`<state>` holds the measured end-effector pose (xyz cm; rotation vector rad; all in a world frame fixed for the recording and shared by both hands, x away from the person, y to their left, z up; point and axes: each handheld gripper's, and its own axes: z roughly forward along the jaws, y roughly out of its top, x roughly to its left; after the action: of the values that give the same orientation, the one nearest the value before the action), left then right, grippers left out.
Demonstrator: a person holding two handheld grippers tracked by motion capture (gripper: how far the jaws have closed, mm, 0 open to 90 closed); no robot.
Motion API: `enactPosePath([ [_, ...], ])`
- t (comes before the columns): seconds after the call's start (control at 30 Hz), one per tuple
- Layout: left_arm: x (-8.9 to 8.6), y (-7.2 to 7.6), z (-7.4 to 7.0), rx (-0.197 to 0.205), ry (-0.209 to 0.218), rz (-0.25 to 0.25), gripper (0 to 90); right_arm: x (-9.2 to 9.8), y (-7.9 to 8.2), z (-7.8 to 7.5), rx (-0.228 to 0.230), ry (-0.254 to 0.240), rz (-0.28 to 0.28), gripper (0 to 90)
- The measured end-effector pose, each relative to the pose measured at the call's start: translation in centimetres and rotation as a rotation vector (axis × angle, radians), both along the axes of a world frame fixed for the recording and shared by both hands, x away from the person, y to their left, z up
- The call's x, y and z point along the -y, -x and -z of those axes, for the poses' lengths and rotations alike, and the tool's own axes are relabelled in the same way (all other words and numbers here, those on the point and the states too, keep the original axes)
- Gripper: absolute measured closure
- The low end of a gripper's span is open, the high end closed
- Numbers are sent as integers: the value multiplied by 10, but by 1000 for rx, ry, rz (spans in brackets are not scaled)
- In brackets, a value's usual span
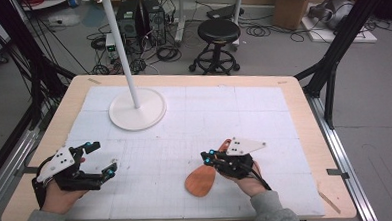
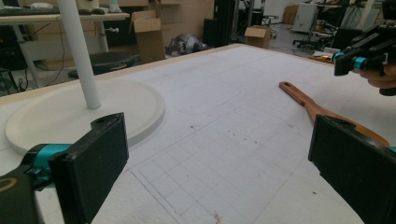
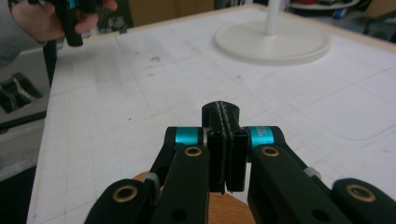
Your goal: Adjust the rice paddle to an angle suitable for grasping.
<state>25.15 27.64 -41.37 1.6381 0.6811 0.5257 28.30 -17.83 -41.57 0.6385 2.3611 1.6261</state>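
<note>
Hovering right over the reddish-brown wooden spatula (image 1: pixel 202 179) is the right gripper (image 1: pixel 206 157), and its jaws are pressed flat together with nothing between them, which is super clear in the right gripper view, where the two black pads meet in a thin seam. In that same view a sliver of the spatula's wood peeks out under the gripper body, so the gripper sits above the blade end rather than grabbing it.

The spatula lies flat on the white gridded foam mat (image 1: pixel 184 121), toward the near right part of the wooden table (image 1: pixel 304 116), broad blade pointing at the person and its thin handle angling away under the hand.

The left gripper (image 1: pixel 100 157) is over on the near left side of the mat, well apart from the spatula, jaws spread wide and empty. From its own view the spatula shows between the two pads farther off.

The white round-based pole stand (image 1: pixel 136 109) sits at the far left of the mat, touching neither gripper.
</note>
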Motion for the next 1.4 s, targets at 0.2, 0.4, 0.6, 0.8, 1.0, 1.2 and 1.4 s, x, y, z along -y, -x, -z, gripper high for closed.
enactPosePath([
  [0.2,-3,1,2,-7,1,-11,55,-25,-8,12,-56,69,-62,891],
  [0.4,-6,2,2,-11,2,-20,55,-42,-15,22,-103,112,-99,891],
  [0.6,-6,3,3,-13,0,-20,55,-52,-18,29,-123,164,-115,891],
  [0.8,-6,2,4,-17,-4,-19,55,-57,-20,33,-132,211,-141,892],
  [1.0,-6,1,5,-18,-6,-19,55,-61,-18,34,-130,252,-160,892],
  [1.2,-6,1,5,-22,-9,-18,55,-63,-17,35,-132,286,-163,893],
  [1.4,-5,1,6,-25,-19,-15,55,-61,-16,34,-158,291,-157,893],
])
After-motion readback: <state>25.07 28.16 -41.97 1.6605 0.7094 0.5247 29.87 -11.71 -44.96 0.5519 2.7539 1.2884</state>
